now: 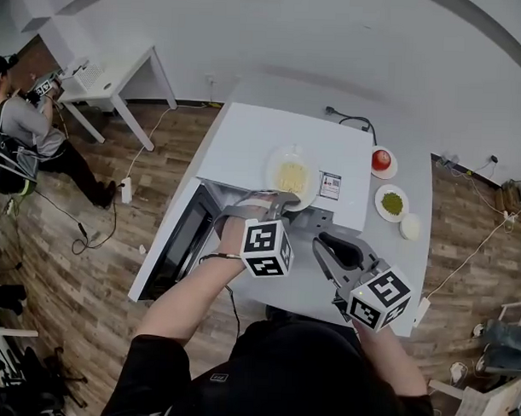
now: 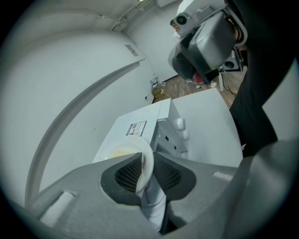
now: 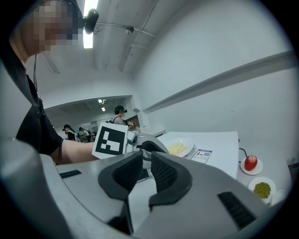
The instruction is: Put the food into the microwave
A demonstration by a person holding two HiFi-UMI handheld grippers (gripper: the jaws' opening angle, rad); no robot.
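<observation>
Pale yellow noodles (image 1: pixel 292 175) lie heaped on a round white plate (image 1: pixel 276 161) that stands on top of a boxy white microwave oven (image 1: pixel 255 130), near its front edge and beside a printed label (image 1: pixel 330 186). The left gripper (image 1: pixel 273 198), a grey two-jaw tool with a black-and-white marker cube, reaches in from below in the head view. Its ribbed dark pads are pinched on the plate's near rim; the left gripper view shows the white rim standing between the two pads and touching both. The oven's dark-glass door (image 1: pixel 181 241) hangs open at the left, and the plate is outside the oven. The right gripper (image 1: pixel 325 243) hovers over the white table (image 1: pixel 409 269) in front of the oven, its jaws a narrow gap apart with nothing between them. On the table to the right of the oven sit a red apple (image 1: pixel 381 158) on a small white saucer (image 1: pixel 391 171), a white dish (image 1: pixel 379 197) of green food (image 1: pixel 392 203) and, just beside it, a small pale round item (image 1: pixel 409 227) too small to identify. A black cable (image 1: pixel 356 122) trails behind the oven. Beyond, on the wood-plank floor (image 1: pixel 88 265), a person (image 1: pixel 28 131) is near a white side table (image 1: pixel 111 80).
</observation>
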